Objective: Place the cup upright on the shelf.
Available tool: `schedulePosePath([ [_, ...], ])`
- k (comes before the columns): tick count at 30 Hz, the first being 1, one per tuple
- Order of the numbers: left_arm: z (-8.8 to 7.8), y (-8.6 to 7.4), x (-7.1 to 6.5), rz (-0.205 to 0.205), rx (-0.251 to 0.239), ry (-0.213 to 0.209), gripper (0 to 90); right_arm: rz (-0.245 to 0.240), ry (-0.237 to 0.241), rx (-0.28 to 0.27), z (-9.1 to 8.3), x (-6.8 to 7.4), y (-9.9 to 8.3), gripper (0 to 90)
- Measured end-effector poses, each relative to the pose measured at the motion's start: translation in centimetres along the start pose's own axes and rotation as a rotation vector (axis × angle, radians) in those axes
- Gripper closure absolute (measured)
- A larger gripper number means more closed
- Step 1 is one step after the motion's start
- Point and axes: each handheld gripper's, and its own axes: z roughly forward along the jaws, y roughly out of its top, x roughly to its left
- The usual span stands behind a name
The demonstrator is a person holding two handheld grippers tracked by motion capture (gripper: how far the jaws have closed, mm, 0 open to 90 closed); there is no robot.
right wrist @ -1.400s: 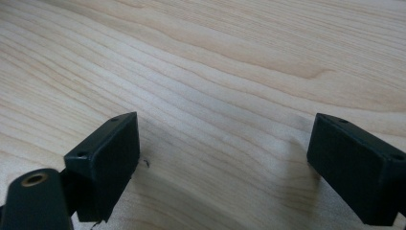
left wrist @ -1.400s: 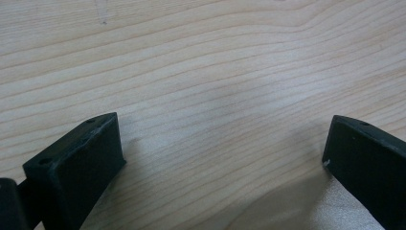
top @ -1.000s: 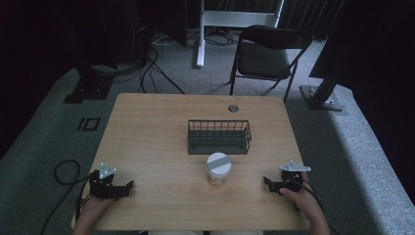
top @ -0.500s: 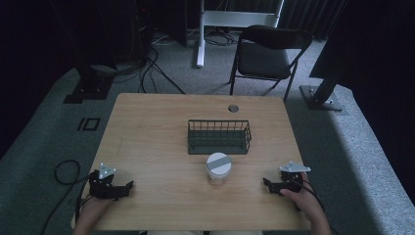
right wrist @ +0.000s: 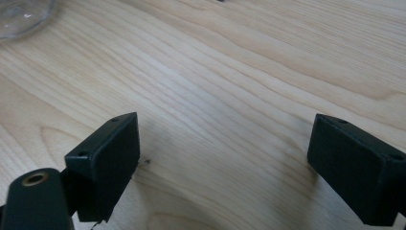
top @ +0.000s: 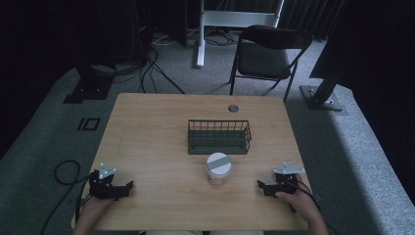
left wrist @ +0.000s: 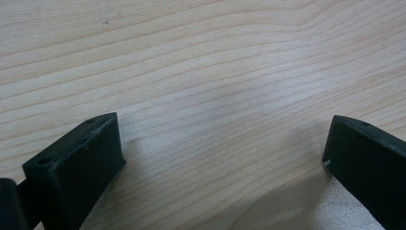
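Observation:
A clear glass jar (top: pixel 218 168) with a white lid stands near the middle of the wooden table (top: pixel 161 142), just in front of a dark wire basket (top: pixel 219 137). My left gripper (top: pixel 128 186) rests on the table at the front left, jaws wide apart over bare wood (left wrist: pixel 222 143). At the front right my right gripper (top: pixel 261 187) lies low on the table, also open with nothing between its jaws (right wrist: pixel 225 148). The jar's glass base (right wrist: pixel 19 17) shows at the top left corner of the right gripper view.
A round grommet (top: pixel 233 108) sits near the table's far edge. Beyond the table stand a black folding chair (top: pixel 266 54), stand bases and cables on the grey carpet. Bare wood lies between each gripper and the jar.
The right gripper has shifted slightly left and forward on the table. The left gripper, jar and basket have stayed in place.

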Motion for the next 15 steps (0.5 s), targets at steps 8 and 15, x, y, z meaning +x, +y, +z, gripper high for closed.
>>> schedulePosePath([
  [8, 0.0, 0.0, 0.0, 0.0, 0.0, 0.0, 0.1, -0.018, 0.038, -0.014, 0.1, 0.8, 0.5, 10.5],
  [15, 0.0, 0.0, 0.0, 0.0, 0.001, 0.0, 0.1, -0.037, 0.075, -0.036, 0.4, 1.9, 1.1, 10.6],
])
